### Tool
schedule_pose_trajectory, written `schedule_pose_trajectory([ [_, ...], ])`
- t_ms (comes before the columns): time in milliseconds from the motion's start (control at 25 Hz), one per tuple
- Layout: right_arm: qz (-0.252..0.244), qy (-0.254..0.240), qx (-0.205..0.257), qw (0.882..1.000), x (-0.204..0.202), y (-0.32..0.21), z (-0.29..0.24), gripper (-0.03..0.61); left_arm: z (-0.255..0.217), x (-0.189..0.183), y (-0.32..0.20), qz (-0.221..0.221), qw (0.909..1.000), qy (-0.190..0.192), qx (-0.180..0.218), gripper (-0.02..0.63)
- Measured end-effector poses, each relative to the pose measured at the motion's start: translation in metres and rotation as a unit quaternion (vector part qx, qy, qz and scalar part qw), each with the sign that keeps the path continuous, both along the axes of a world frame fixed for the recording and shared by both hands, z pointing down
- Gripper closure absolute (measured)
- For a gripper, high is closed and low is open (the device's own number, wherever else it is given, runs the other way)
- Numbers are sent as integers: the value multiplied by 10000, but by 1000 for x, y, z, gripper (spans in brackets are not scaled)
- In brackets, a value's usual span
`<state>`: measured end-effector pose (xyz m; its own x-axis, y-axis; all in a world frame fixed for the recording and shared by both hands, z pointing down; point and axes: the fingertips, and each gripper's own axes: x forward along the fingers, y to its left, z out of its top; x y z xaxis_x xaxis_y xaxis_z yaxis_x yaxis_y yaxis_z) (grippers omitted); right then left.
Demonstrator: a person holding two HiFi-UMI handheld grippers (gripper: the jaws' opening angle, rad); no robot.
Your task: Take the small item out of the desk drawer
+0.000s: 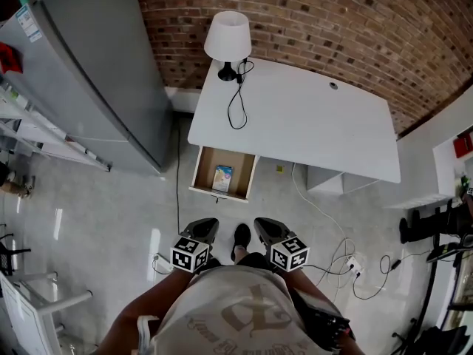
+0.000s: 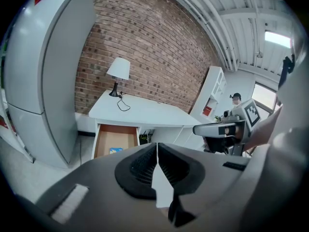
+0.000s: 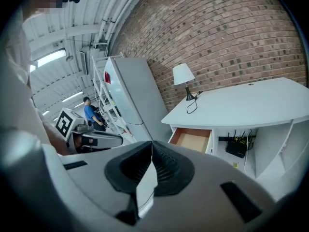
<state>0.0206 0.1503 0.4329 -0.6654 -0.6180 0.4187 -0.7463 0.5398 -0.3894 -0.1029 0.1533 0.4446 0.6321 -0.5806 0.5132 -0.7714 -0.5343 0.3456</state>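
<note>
A white desk point(image 1: 310, 124) stands against the brick wall with its left drawer point(image 1: 202, 173) pulled out. A small blue and yellow item point(image 1: 222, 177) lies flat on the drawer's wooden bottom; it also shows as a small blue patch point(image 2: 115, 150) in the left gripper view. My left gripper point(image 1: 205, 230) and right gripper point(image 1: 267, 230) hang side by side near my body, well short of the drawer. Both are shut with nothing between their jaws. In the right gripper view the drawer point(image 3: 192, 139) shows from the side and the item is hidden.
A white lamp point(image 1: 227, 41) with a black cord stands at the desk's back left corner. A grey refrigerator point(image 1: 89, 72) stands to the left of the desk. Cables and a power strip point(image 1: 353, 265) lie on the floor at the right. White shelving point(image 1: 22, 124) stands far left.
</note>
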Motion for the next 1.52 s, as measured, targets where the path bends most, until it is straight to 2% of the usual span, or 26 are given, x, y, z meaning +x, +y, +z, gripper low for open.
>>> schedule_pose_trajectory([
  [480, -486, -136, -5, 9987, -6, -79, 1, 572, -3, -6, -61, -482, 9986, -224, -20, 600],
  [680, -660, -172, -12, 9977, 2, -108, 3, 572, -3, -3, -87, -694, 9965, -468, 16, 600],
  [1000, -928, -187, 19, 9955, 16, -143, 5, 572, -7, 6, -126, -1012, 9934, -528, 80, 600],
  [1240, -838, -239, -149, 9961, 29, -152, 12, 572, -8, 16, -137, -1006, 9937, -492, 22, 600],
  [1520, -756, -152, -359, 9964, 26, -157, 24, 572, 5, 9, -143, -969, 9941, -443, -186, 600],
])
